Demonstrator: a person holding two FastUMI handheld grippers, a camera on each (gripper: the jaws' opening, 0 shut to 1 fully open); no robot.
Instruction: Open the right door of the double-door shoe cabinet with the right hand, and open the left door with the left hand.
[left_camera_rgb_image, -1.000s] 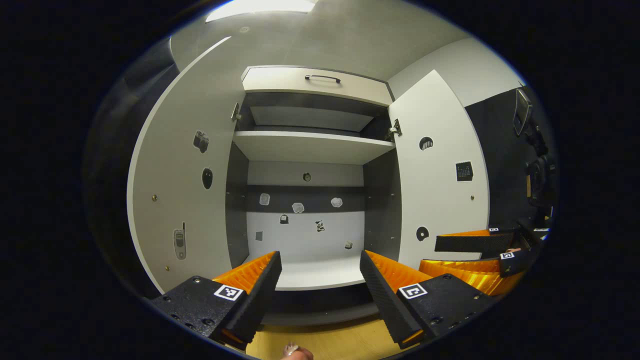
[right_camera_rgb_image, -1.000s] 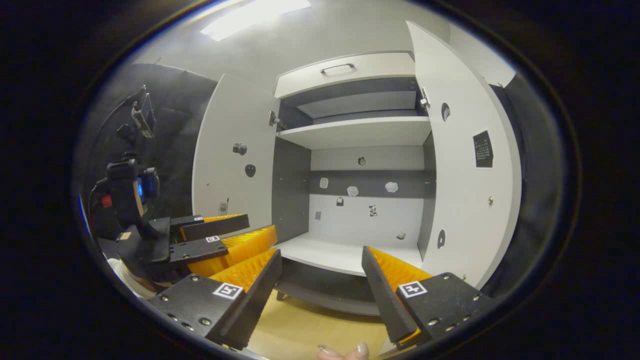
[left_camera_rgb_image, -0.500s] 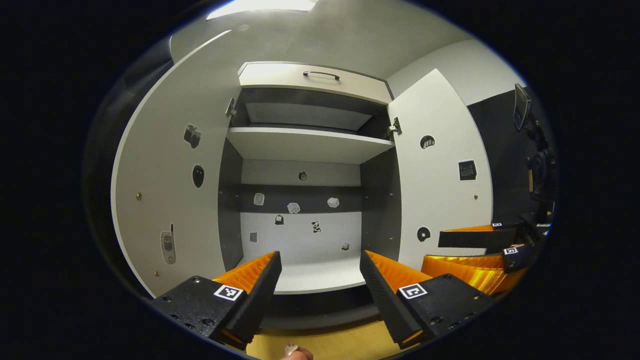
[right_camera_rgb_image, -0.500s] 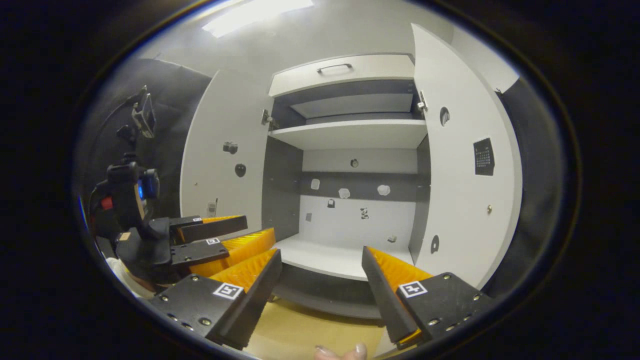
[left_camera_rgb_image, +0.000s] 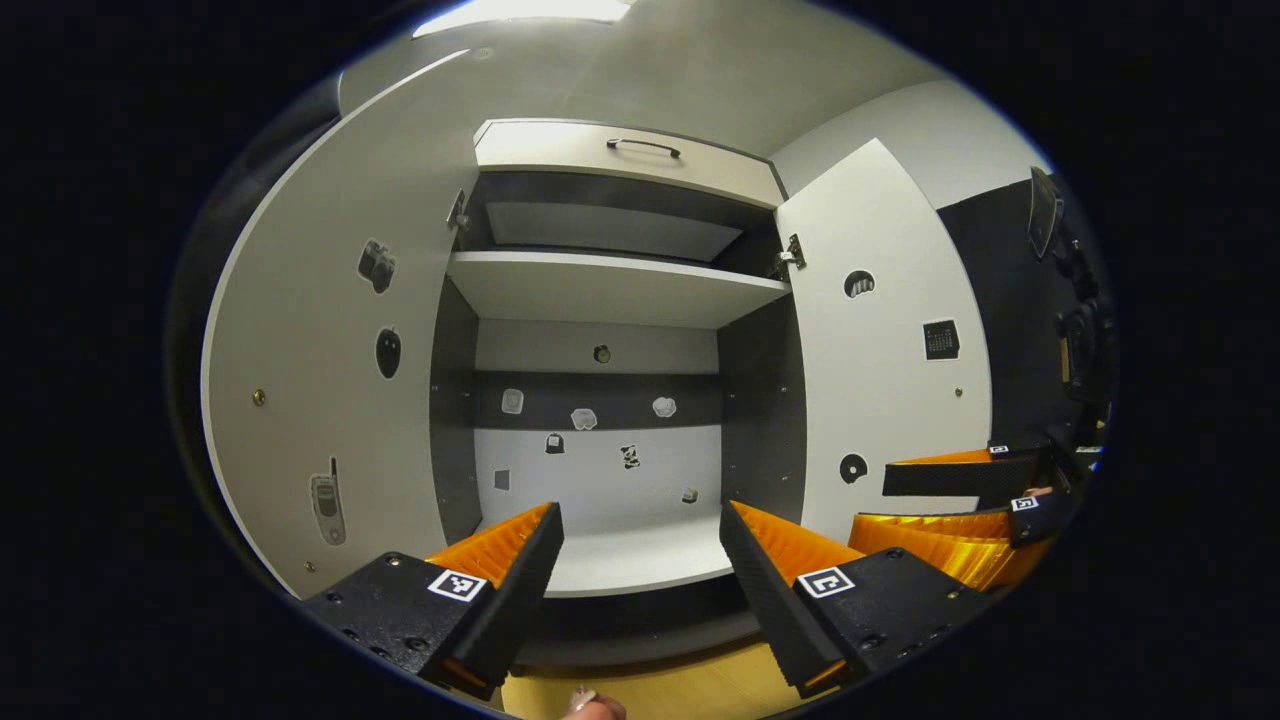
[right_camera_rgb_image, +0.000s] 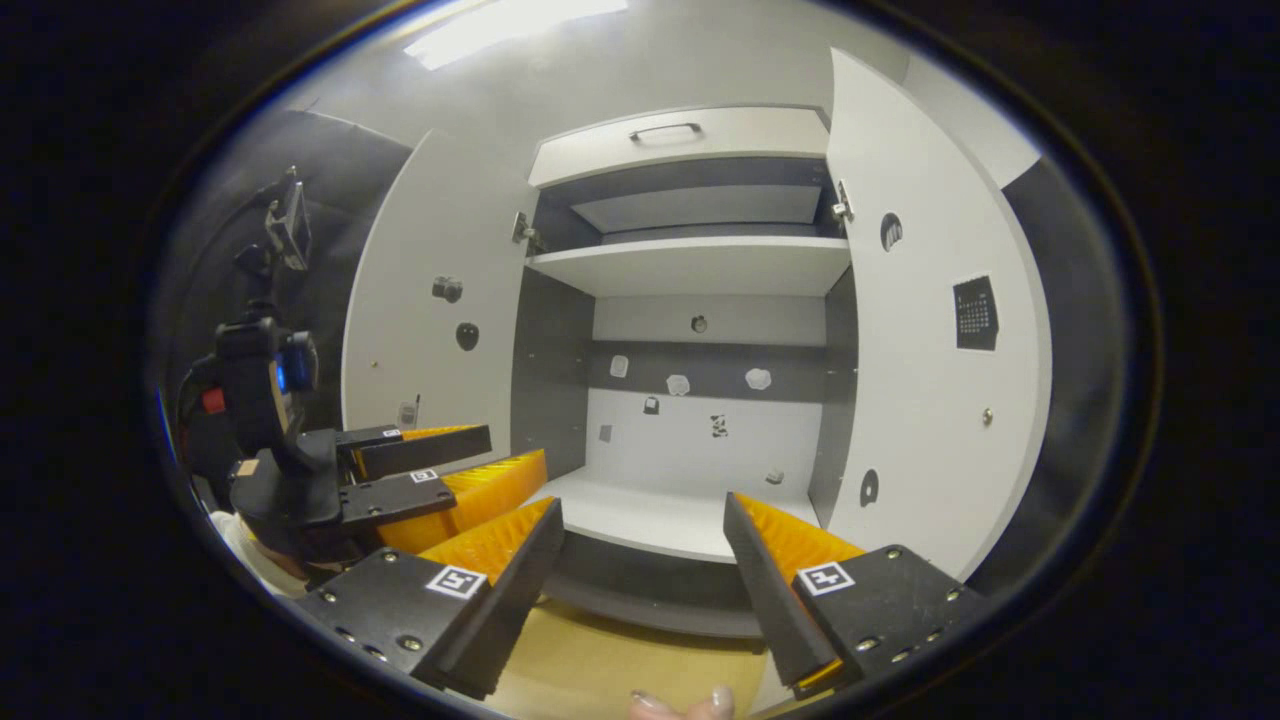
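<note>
Left gripper (left_camera_rgb_image: 640, 530): jaws spread wide, grasping nothing; held in front of the cabinet opening, apart from both doors. Seen also in the right gripper view (right_camera_rgb_image: 425, 470), low at left, likewise spread.
Right gripper (right_camera_rgb_image: 640, 525): jaws spread wide, nothing between the fingers; held before the cabinet, apart from it. Seen also in the left gripper view (left_camera_rgb_image: 960, 495), low at right.
Shoe cabinet (left_camera_rgb_image: 600, 290): straight ahead in both views, standing on a wood-toned floor (right_camera_rgb_image: 600, 660).
Left door (left_camera_rgb_image: 330, 400): swung fully open, small stickers on its inner face.
Right door (right_camera_rgb_image: 930, 380): swung fully open, stickers and a dark square patch on its inner face.
Interior: one shelf (left_camera_rgb_image: 610, 285) across the upper part; lower board (left_camera_rgb_image: 640, 560) bare; small stickers on the back panel.
Drawer (left_camera_rgb_image: 620, 160): above the doors, closed, dark handle.
Fingertip: edge of a finger at the bottom rim of each view.
</note>
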